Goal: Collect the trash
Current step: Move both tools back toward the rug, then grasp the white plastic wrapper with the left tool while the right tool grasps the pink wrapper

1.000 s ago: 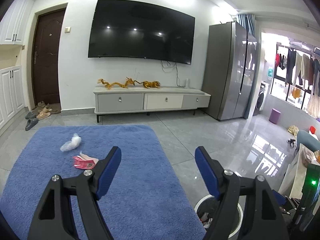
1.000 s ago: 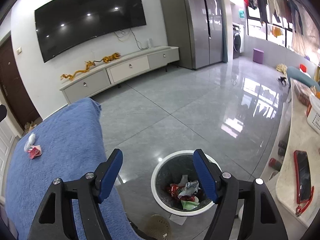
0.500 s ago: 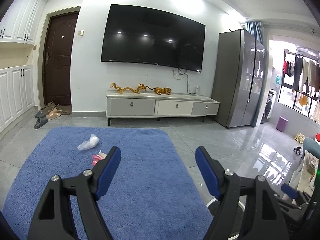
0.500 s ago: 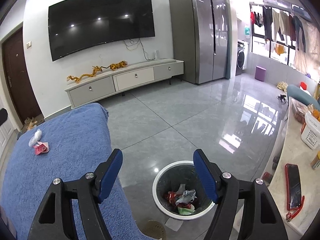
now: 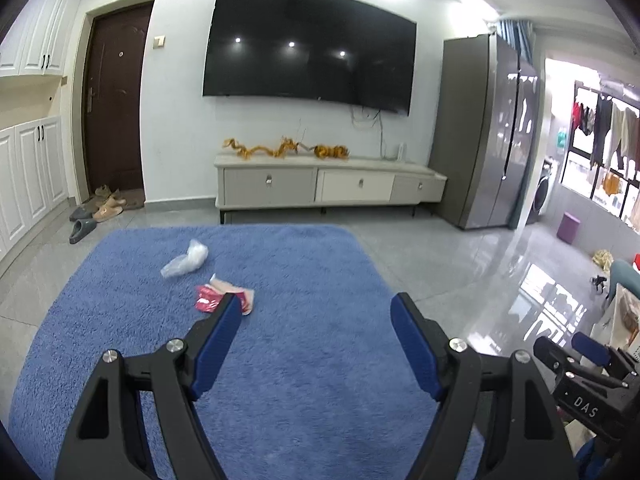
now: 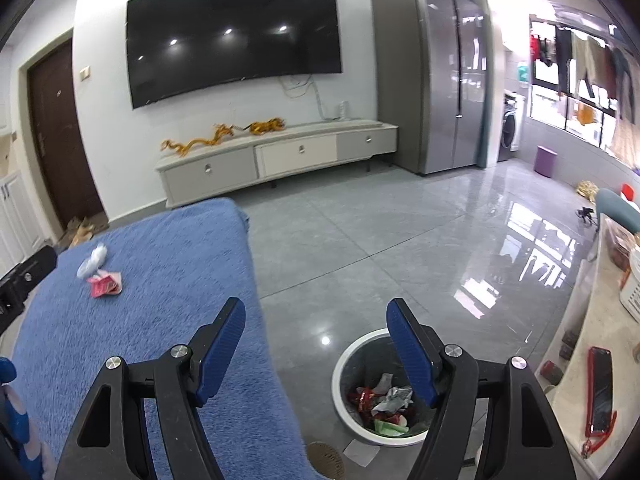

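Observation:
Two pieces of trash lie on the blue rug point(image 5: 312, 344): a crumpled clear plastic bag point(image 5: 186, 259) and a red and pink wrapper point(image 5: 218, 299) just in front of it. My left gripper point(image 5: 316, 316) hovers over the rug, open and empty, its left fingertip next to the wrapper. In the right wrist view the bag point(image 6: 93, 259) and the wrapper point(image 6: 105, 285) sit far left on the rug point(image 6: 160, 300). My right gripper point(image 6: 316, 320) is open and empty above the floor, beside a white-rimmed bin point(image 6: 348, 360) holding crumpled wrappers.
A low TV cabinet point(image 5: 328, 186) stands against the far wall under a large TV, a grey fridge point(image 5: 484, 132) to its right. Shoes point(image 5: 96, 212) lie by the door. A counter point(image 6: 600, 320) with a red-cased phone point(image 6: 599, 388) runs along the right edge. The other gripper point(image 5: 584, 368) shows at lower right.
The left gripper has swung left and sunk toward the rug, so the wrapper and bag are nearer its left finger. The right gripper has shifted; the bin now lies under its right finger.

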{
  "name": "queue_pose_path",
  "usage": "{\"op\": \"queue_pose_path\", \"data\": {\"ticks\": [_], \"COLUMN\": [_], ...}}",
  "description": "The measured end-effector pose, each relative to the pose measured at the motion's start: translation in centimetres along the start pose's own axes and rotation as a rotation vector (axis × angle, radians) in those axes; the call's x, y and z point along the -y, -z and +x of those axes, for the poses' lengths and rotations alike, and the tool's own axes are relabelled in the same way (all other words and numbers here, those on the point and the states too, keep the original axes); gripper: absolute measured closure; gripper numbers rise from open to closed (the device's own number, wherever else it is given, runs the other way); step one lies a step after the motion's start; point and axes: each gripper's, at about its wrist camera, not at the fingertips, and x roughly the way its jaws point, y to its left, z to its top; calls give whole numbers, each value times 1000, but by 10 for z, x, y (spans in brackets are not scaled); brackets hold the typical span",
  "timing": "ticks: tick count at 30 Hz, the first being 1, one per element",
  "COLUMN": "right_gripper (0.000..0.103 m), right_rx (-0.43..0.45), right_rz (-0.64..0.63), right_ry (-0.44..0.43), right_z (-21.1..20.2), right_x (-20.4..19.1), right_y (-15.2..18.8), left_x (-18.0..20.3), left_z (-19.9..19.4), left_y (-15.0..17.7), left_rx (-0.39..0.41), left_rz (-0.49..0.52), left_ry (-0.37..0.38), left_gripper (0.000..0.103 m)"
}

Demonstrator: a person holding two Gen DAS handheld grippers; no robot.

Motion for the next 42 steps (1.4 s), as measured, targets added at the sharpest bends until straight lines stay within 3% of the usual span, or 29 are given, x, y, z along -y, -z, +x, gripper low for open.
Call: {"op": "queue_pose_path", "data": {"ticks": [4, 11, 16, 21, 30, 42], "right_gripper": [32, 32, 32, 32, 32, 32], "right_rx": [-46, -120, -174, -224, -303, -322], "right_rz": [-50, -140, -247, -348, -485, -614], "right_ry": [-45, -183, -322, -443, -667, -829], "right_z": [21, 63, 99, 134, 189, 213], "right_x": [-26, -86, -138, -183, -251, -298], "right_y": [-1, -9, -20, -25, -28, -20], "left_x": [-26, -107, -165, -196, -212, -211], "left_z": [26, 83, 124, 168, 244, 287], "left_y": [-2, -9, -18, -33, -45, -39], "left_rx": [-44, -115, -190, -253, -354, -403], "left_rz": [-9, -30, -52, -14, 9, 18], "left_ry": [-37, -130, -113, -73, -6, 34], "left_gripper": [27, 27, 27, 27, 27, 28]}}
